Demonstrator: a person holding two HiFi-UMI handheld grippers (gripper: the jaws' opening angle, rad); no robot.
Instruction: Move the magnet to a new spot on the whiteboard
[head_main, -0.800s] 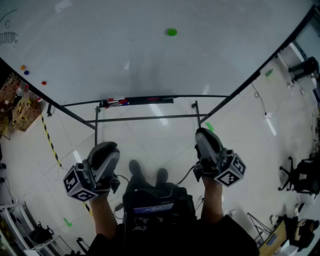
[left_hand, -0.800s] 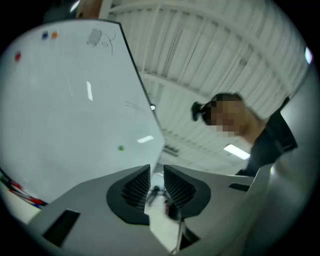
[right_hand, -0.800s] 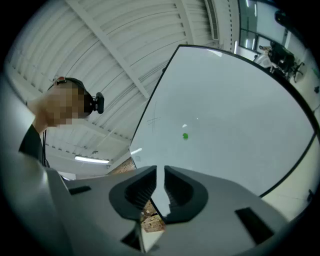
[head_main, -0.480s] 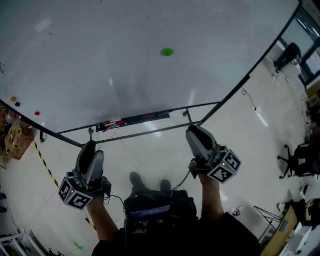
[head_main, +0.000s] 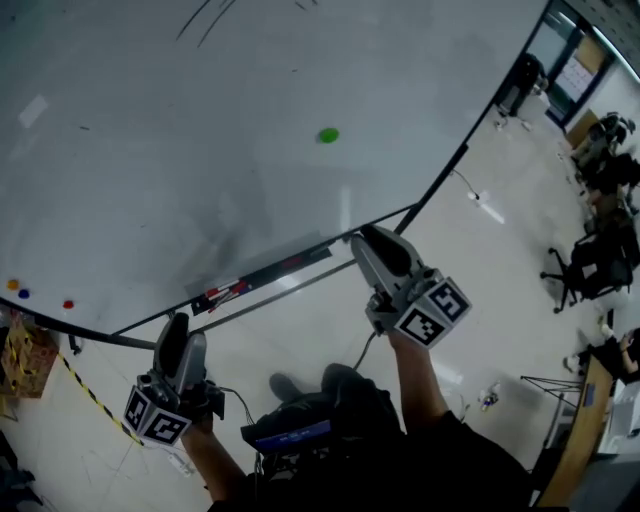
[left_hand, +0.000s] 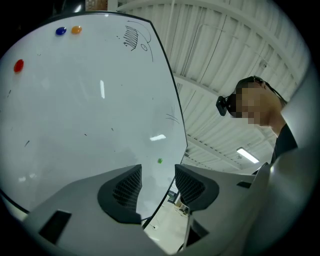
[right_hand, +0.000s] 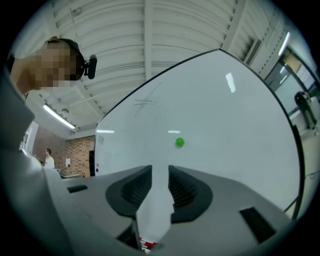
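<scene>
A small green magnet (head_main: 328, 135) sticks on the big whiteboard (head_main: 150, 150), alone near its middle. In the head view my right gripper (head_main: 372, 238) is raised below the magnet, well short of it. In the right gripper view the magnet (right_hand: 179, 143) sits just above the right gripper (right_hand: 160, 172), whose jaws stand a narrow gap apart with nothing between them. My left gripper (head_main: 180, 325) hangs low at the left, under the board's bottom edge. In its own view the left gripper (left_hand: 156, 172) is open and empty, with the magnet (left_hand: 160, 160) far off.
Red (head_main: 68, 303), blue (head_main: 23, 294) and orange (head_main: 11, 284) magnets cluster at the board's lower left corner. A marker tray (head_main: 265, 275) runs along the bottom edge. Office chairs (head_main: 585, 270) stand on the floor at the right. Pen scribbles mark the board's top (left_hand: 131, 37).
The right gripper has risen toward the board. The left gripper has dropped lower and to the left. The view has swung, so the green magnet sits lower in the picture.
</scene>
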